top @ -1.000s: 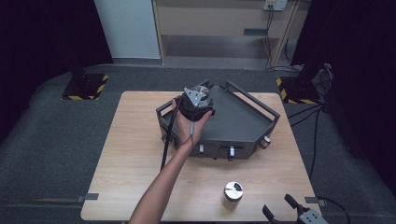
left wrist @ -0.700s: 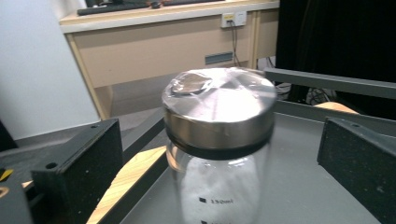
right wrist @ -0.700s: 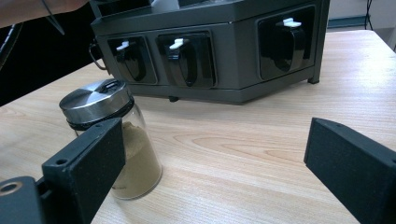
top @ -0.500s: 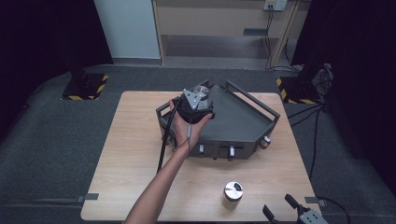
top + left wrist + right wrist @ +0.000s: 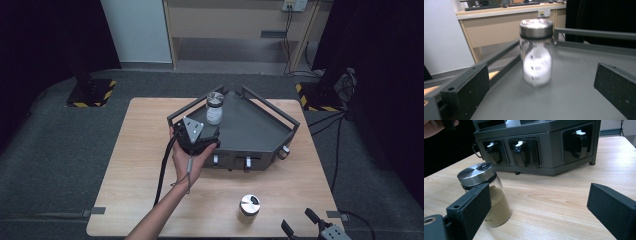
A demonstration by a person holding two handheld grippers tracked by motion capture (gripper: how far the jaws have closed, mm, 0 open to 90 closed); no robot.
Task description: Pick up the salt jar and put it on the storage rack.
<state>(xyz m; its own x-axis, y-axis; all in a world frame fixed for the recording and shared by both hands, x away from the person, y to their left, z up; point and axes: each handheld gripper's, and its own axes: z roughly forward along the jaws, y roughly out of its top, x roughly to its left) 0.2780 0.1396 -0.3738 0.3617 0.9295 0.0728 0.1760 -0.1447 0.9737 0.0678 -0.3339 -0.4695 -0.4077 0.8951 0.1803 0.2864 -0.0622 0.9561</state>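
The thing in play here is the white-powder spice jar (image 5: 536, 53): clear glass body, brushed metal lid, standing upright on the grey top deck of the spice rack (image 5: 250, 131). It looks small and light, but glass is stiff, smooth and chip-prone, so it probably slides between hard pads if squeezed lazily and won't forgive a knock against the rack's rail. Best bet is taking it across the straight glass wall below the lid, roughly mid-height, not on the metal cap, which may just be pressed or screwed on.

The left gripper (image 5: 196, 139) is wide open with nothing in it. In the left gripper view the jar sits straight ahead of it, centred between the two black jaws but beyond their tips, touching neither.

The right gripper (image 5: 300, 222) is also spread wide and empty, low over the wooden table (image 5: 150, 165). In its own view a second spice jar (image 5: 485, 195) with tan powder stands just ahead on the side of its left jaw, partly hidden behind that jaw; whether they touch is hard to tell. The rack's front with its three dispenser levers sits farther ahead.
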